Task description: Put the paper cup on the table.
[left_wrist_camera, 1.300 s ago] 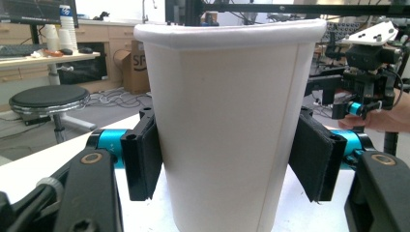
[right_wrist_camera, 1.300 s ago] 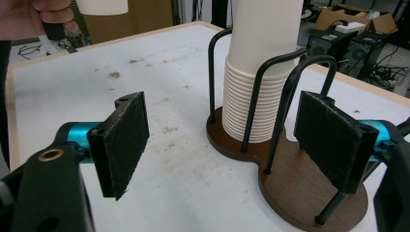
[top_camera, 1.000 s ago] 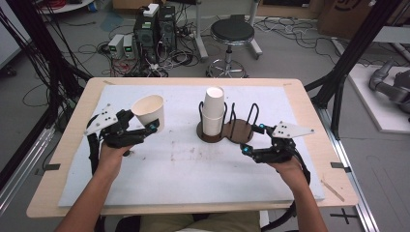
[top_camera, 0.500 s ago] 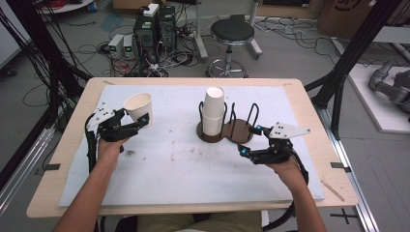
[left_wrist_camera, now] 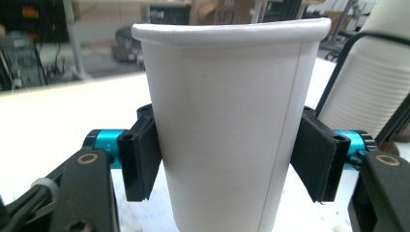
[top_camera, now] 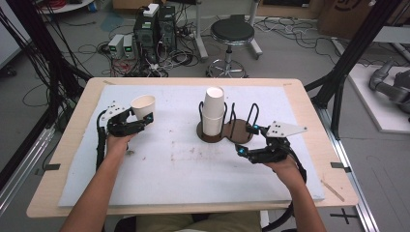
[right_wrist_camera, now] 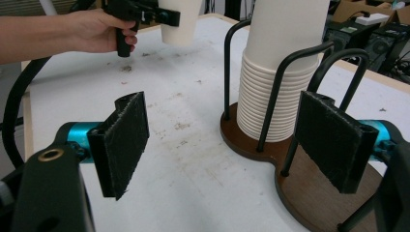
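A white paper cup (top_camera: 143, 106) stands upright at the left of the white mat, between the jaws of my left gripper (top_camera: 140, 117). In the left gripper view both black pads (left_wrist_camera: 140, 164) touch the cup (left_wrist_camera: 227, 121) at mid height. Its rim is pressed slightly flat. The jaws have just been opening, with the cup still between them. My right gripper (top_camera: 246, 140) rests open on the mat to the right of centre, nothing between its pads (right_wrist_camera: 123, 142). It faces a tall stack of cups (right_wrist_camera: 280, 72) in a wire holder (top_camera: 227, 136).
The holder's brown base (right_wrist_camera: 314, 193) has a second, empty wire slot (top_camera: 246, 121) beside the stack (top_camera: 212, 111). The mat (top_camera: 193, 169) carries faint brown stains. The right gripper view shows the left hand (right_wrist_camera: 96, 31) and the cup (right_wrist_camera: 179, 21) far off.
The left gripper has carried the cup lower and the cup has turned from tilted to upright. The right gripper has stayed where it was.
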The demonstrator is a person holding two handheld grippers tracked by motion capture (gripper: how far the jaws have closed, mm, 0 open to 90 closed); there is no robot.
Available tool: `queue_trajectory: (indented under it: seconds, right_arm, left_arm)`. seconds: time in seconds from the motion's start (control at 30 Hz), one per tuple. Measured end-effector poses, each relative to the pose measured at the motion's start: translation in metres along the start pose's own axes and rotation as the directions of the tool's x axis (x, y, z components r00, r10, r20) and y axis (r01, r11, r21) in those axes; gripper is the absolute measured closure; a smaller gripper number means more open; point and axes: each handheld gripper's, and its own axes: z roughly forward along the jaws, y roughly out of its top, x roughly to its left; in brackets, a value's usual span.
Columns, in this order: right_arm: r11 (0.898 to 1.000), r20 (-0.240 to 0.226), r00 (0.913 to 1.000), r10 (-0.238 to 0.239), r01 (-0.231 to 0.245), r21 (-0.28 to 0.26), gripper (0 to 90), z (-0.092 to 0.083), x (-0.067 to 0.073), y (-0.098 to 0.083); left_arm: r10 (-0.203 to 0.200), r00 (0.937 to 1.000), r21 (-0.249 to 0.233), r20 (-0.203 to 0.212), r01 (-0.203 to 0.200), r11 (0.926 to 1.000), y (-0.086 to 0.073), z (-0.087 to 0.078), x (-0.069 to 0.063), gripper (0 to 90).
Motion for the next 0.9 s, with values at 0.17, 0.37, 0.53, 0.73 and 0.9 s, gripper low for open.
queue_trajectory:
  seconds: [0.17, 0.37, 0.53, 0.73, 0.9]
  right_arm:
    - [1.000, -0.001, 1.0000, -0.001, 0.001, 0.002, 20.4, -0.001, 0.000, 0.000]
    - [1.000, -0.005, 1.0000, 0.000, 0.000, 0.003, 20.4, -0.001, 0.001, 0.000]
    - [1.000, -0.009, 1.0000, 0.005, -0.005, 0.002, 20.4, -0.002, 0.001, 0.000]
    - [1.000, -0.004, 1.0000, 0.002, -0.002, 0.003, 20.4, -0.003, 0.001, -0.001]
    - [1.000, -0.002, 1.0000, 0.010, -0.010, 0.013, 20.4, -0.004, 0.000, -0.002]
  left_arm:
    - [0.021, 0.9986, 0.093, -0.049, -0.016, 0.9955, -0.006, 0.007, -0.002, 33.4]
    - [0.063, 0.9961, 0.173, -0.061, -0.051, 0.9836, -0.009, 0.008, -0.003, 32.9]
    - [0.064, 0.9951, 0.195, -0.074, -0.049, 0.9796, -0.007, 0.007, -0.005, 33.0]
    - [0.129, 0.9867, 0.239, -0.099, -0.103, 0.9655, -0.007, 0.001, -0.015, 32.6]
    - [0.120, 0.9856, 0.216, -0.119, -0.093, 0.9720, -0.013, -0.004, -0.017, 32.0]
